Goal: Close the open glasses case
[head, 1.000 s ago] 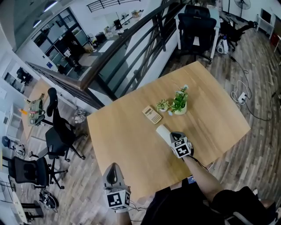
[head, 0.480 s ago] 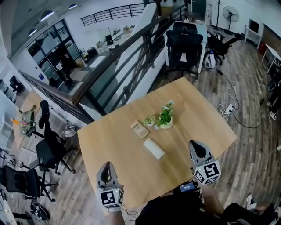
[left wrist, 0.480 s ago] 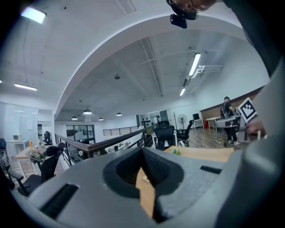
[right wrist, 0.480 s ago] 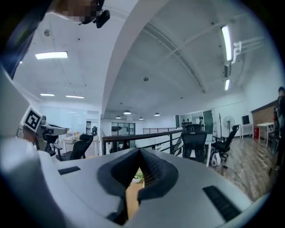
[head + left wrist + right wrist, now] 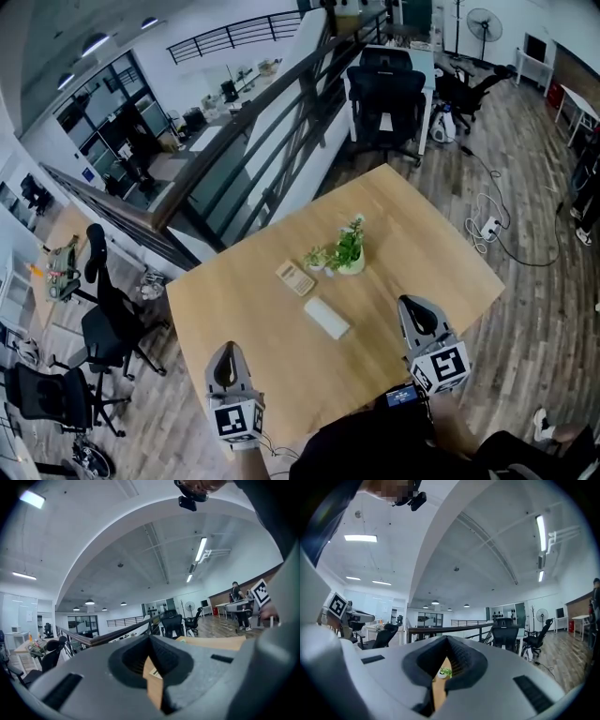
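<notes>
The white glasses case (image 5: 326, 317) lies flat near the middle of the wooden table (image 5: 422, 253), and its lid looks down. Neither gripper touches it. My right gripper (image 5: 411, 305) hovers over the table's near right edge, to the right of the case, with its jaws together and nothing between them. My left gripper (image 5: 225, 350) hangs at the near left edge, also with its jaws together and empty. In the right gripper view the closed jaws of the right gripper (image 5: 447, 641) point level across the room. In the left gripper view the jaws of the left gripper (image 5: 150, 639) meet above a strip of table.
A tan calculator-like pad (image 5: 295, 277) lies just behind the case. Two small potted plants (image 5: 347, 251) stand further back. Beyond the table are a black office chair (image 5: 386, 89) and a dark railing (image 5: 234, 141); more chairs (image 5: 108, 319) stand at the left, and cables (image 5: 492, 225) lie on the floor.
My right gripper has left the case, where it rested a second ago, and has risen back to the near right edge. The left gripper rose slightly. The case stays put.
</notes>
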Demonstrator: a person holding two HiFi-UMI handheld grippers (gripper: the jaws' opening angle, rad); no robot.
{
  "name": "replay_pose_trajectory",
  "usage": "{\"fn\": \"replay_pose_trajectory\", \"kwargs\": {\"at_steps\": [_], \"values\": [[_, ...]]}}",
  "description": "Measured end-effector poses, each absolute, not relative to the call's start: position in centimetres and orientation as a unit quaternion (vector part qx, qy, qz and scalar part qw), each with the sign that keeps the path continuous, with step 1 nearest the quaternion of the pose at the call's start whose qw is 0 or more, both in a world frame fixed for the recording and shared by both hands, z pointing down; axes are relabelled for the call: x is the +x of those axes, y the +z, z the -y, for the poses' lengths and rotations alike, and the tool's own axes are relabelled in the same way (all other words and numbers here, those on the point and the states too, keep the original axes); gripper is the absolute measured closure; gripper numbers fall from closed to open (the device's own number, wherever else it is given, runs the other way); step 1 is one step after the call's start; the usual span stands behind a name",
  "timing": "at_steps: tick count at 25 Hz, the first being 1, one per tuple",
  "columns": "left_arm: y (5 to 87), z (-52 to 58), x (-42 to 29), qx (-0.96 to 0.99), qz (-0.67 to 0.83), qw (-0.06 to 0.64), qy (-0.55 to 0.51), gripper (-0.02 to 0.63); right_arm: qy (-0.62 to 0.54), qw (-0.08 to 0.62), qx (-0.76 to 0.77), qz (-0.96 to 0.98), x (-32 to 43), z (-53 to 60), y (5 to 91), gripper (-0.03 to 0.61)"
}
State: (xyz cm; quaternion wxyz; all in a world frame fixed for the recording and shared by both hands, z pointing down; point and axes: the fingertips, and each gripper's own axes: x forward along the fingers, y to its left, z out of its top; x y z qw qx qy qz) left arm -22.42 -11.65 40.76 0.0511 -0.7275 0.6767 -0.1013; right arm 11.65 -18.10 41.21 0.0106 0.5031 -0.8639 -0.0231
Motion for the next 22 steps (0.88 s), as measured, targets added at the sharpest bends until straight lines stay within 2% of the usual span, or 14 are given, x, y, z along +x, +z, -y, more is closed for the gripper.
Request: {"fn": "replay_pose_trajectory", "kwargs": {"at_steps": [6, 11, 22], "values": [[40.7, 11.8, -22.3, -0.726, -0.678, 0.053, -0.100, 0.614, -0.035, 0.010, 0.500, 0.865, 11.3, 18.1, 40.4, 0.565], [40.9, 11.6, -22.7, -0.724, -0.681, 0.051, -0.100, 0.614, -0.049, 0.037, 0.503, 0.862, 10.7, 18.2, 40.4, 0.565], [40.9, 11.3, -22.8, -0.724, -0.681, 0.046, -0.096, 0.614, -0.046, 0.034, 0.491, 0.869, 10.0, 18.0, 40.2, 0.565]]}}
